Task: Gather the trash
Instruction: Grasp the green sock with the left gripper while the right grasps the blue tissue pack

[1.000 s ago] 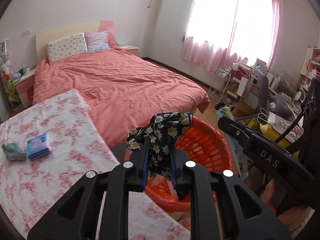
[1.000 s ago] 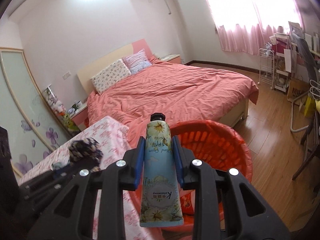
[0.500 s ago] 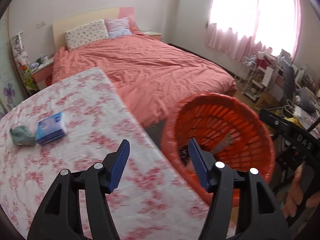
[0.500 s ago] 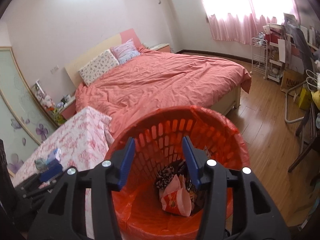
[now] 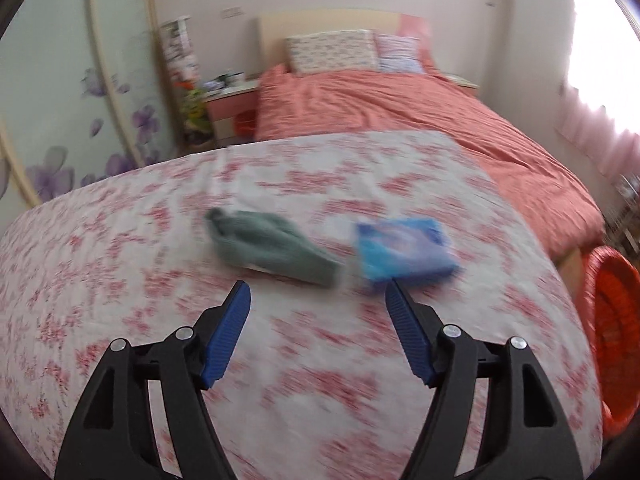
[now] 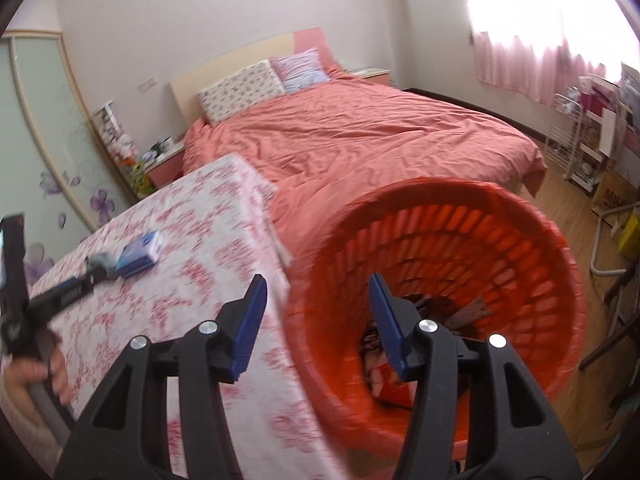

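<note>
Both grippers have let go of their loads and swung away from the basket since a second ago.

Left gripper [image 5: 318, 292] now hangs over the floral-clothed table [image 5: 120, 280], its blue fingers [image 5: 226, 336] wide apart and still opening with nothing between them; the fabric it carried before is gone from its grasp. At 12 o'clock just beyond the fingertips lies a grey-green cloth bundle [image 5: 272, 246], and at 1 o'clock, just beside it, a blue packet [image 5: 404, 250], both blurred. Right gripper [image 6: 316, 292] straddles the near rim of the orange basket [image 6: 520, 264], fingers apart and opening, empty; the tube it held earlier is out of its jaws. Trash [image 6: 452, 312] sits in the basket's bottom at about 3 o'clock from the fingertips. Behind, at 12 o'clock, stretches a pink-covered bed [image 6: 360, 132].
</note>
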`<state>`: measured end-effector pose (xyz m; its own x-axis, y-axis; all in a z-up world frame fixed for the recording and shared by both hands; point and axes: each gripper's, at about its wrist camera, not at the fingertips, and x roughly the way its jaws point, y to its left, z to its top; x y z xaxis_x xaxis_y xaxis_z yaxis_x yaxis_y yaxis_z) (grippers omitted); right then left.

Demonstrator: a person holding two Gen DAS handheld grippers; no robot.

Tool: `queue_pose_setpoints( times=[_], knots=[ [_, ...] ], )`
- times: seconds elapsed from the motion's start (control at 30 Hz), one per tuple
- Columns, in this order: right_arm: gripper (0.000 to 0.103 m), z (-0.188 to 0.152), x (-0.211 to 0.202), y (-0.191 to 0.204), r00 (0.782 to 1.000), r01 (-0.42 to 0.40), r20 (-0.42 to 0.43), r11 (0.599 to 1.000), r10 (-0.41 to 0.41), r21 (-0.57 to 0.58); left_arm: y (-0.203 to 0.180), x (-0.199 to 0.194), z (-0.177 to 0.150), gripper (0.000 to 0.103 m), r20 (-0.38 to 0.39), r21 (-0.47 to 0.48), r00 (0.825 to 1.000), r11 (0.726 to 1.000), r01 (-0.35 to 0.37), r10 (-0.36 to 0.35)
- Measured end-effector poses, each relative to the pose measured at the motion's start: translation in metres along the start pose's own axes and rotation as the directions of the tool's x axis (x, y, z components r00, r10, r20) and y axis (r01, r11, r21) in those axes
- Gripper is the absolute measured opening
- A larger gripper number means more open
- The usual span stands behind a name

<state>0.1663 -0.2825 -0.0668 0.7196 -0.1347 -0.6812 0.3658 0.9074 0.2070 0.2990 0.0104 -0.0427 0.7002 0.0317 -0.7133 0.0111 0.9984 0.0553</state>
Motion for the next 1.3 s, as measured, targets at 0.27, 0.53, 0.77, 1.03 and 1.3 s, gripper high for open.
queue_pose_setpoints(
  times=[0.27, 0.53, 0.77, 1.03, 1.3],
  knots=[
    [0.052, -0.005, 0.018, 0.038, 0.999, -0.029, -0.043, 0.998, 0.026, -0.062, 0.028, 0.048, 0.031, 0.07, -0.084, -0.108, 0.995, 0.993, -0.055, 0.046],
    [0.052, -0.007, 0.033, 0.076, 0.996, -0.057, -0.07, 0.99, 0.048, -0.126, 0.038, 0.059, 0.023, 0.05, -0.11, -0.095, 0.994, 0.995, -0.019, 0.009],
    [0.052, -0.008, 0.052, 0.109, 0.991, -0.105, -0.102, 0.98, 0.089, -0.166, 0.06, 0.05, 0.017, 0.013, -0.105, -0.046, 0.994, 0.999, 0.01, -0.015],
    [0.072, 0.006, 0.088, 0.167, 0.975, -0.202, -0.123, 0.968, 0.184, -0.147, 0.102, 0.035, -0.002, 0.013, -0.101, -0.021, 0.995, 1.0, 0.002, -0.004],
    [0.088, 0.019, 0.13, 0.221, 0.976, -0.175, -0.164, 0.968, 0.146, -0.18, 0.113, 0.033, -0.007, 0.014, -0.104, -0.06, 0.994, 0.998, 0.031, -0.037]
  ],
)
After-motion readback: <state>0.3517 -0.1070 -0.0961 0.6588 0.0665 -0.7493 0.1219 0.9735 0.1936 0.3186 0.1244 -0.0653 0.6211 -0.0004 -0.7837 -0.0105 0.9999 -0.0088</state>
